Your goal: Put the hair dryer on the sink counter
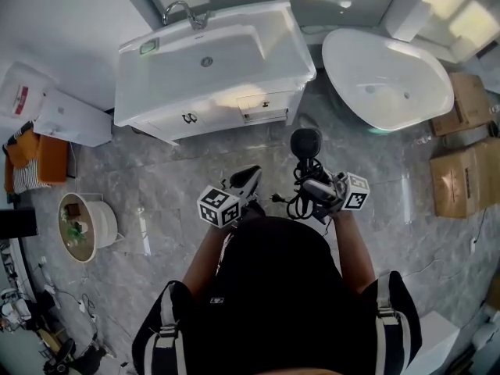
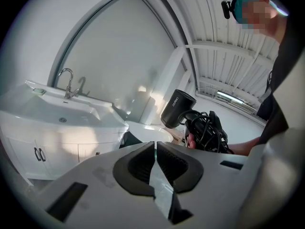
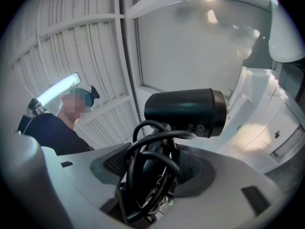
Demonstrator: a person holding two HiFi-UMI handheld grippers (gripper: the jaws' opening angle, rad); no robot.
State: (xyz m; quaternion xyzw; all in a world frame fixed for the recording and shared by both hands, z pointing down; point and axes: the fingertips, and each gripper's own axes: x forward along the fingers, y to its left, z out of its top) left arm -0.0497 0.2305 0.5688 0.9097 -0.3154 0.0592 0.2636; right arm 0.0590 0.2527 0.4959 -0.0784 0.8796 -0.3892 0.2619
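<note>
A black hair dryer (image 1: 305,143) with its cord wound round the handle is gripped at the handle by my right gripper (image 1: 311,180), barrel up and away from me. In the right gripper view the dryer (image 3: 183,111) stands just past the jaws, and the right gripper (image 3: 155,168) presses on the handle and cord loops. My left gripper (image 1: 248,180) hangs beside it, shut and empty. From the left gripper (image 2: 156,151) the dryer (image 2: 177,109) shows to the right. The white sink counter (image 1: 293,41) stands ahead across the floor, apart from both grippers.
A chrome faucet (image 1: 186,10) rises at the back of the basin; a green dish (image 1: 148,47) sits on the counter's left corner. A white bathtub (image 1: 387,80) stands to the right, cardboard boxes (image 1: 461,178) beyond it. A round white basket (image 1: 86,226) is on the floor at left.
</note>
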